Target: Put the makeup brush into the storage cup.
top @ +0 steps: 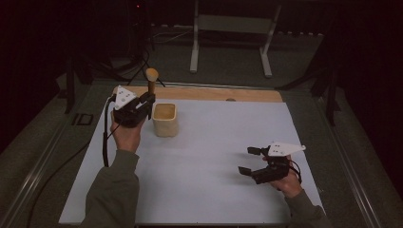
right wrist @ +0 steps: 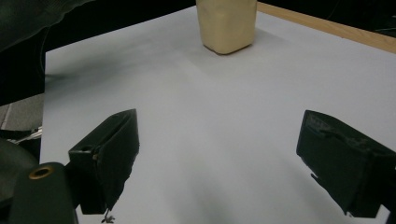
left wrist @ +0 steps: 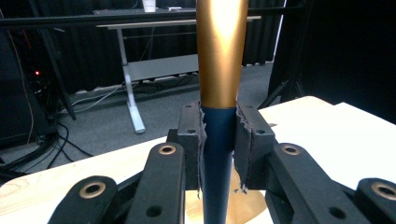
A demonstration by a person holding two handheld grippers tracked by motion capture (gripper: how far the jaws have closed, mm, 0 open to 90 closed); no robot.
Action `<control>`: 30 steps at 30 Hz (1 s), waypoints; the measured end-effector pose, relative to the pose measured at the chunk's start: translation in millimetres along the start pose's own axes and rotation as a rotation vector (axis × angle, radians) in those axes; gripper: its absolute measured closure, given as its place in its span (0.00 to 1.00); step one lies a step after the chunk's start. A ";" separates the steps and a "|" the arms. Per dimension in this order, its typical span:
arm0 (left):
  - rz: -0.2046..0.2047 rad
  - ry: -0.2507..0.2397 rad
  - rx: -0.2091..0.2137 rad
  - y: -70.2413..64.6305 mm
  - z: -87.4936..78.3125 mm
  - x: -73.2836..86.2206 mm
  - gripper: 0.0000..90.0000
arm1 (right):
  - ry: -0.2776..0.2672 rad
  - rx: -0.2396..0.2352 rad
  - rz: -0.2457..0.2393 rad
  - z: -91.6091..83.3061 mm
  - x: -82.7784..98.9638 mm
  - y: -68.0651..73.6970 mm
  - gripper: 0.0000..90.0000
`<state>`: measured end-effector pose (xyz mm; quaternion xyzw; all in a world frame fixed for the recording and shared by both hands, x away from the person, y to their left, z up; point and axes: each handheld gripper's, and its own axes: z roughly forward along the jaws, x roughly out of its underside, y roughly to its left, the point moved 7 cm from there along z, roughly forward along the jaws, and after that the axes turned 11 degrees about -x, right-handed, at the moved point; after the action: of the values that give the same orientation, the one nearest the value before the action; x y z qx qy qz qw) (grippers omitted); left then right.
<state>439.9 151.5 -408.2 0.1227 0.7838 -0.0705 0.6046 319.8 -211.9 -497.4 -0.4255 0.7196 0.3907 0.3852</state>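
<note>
On the far left part of the white sheet (top: 214, 156) that covers the wooden table (top: 204, 93), a cream cup (top: 165, 119) with rounded corners and an open top stands upright, just right of the left gripper (top: 148, 101) and below the brush it carries. Beyond the table's far edge a pale metal frame (top: 230, 28) stands on the grey floor, well apart from the work, and cables trail in the dark far-left corner. Nothing lies between the two grippers on the sheet. The left gripper's jaws are closed tight on the brush (left wrist: 219, 93), its padded fingers (left wrist: 194, 140) pressing both sides of the dark blue handle just under a smooth, shiny copper-coloured sleeve; the brush stands upright, and from the high view its rounded tan head (top: 151, 73) rises above the gripper, beside the cup's far left corner. The right gripper (top: 248, 160) rests low at the near right of the sheet, its jaws spread wide with nothing between them, its black pads frayed at the edges.
</note>
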 end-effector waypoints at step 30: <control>-0.030 0.007 0.001 -11.4 34.6 -3.8 0.83 | 0.003 0.000 -0.001 -0.7 0.9 -1.1 0.15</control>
<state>469.8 131.2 -413.8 0.1116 0.7877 -0.0795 0.6007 320.4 -213.2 -498.3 -0.4267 0.7200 0.3899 0.3841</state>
